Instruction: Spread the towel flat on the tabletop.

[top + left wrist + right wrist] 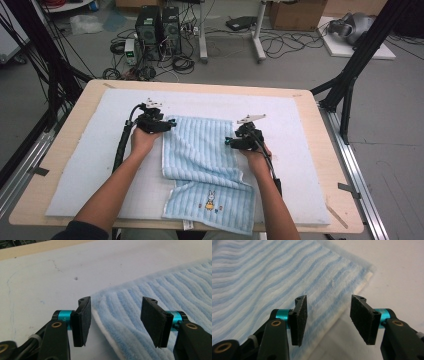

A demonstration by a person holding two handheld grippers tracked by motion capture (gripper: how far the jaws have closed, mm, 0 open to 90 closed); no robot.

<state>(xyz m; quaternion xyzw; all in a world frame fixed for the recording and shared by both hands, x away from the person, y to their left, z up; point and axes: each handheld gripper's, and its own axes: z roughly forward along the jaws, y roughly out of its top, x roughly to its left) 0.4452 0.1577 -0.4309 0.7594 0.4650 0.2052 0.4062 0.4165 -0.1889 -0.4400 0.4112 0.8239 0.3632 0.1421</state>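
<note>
Both grippers, left gripper (115, 320) and right gripper (327, 317), gape empty over towel (205, 150); its near edge overhangs, cut off

High view above the table's (320, 150) near edge, facing forward and down; both tool views close over the shared towel (200, 145).

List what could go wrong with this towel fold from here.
1. The left gripper stands open at the towel corner; closing now might catch only the edge and slip.
2. The right gripper is open over the other edge, so the lift could be uneven.
3. The near fold could drag on the white mat.
</note>
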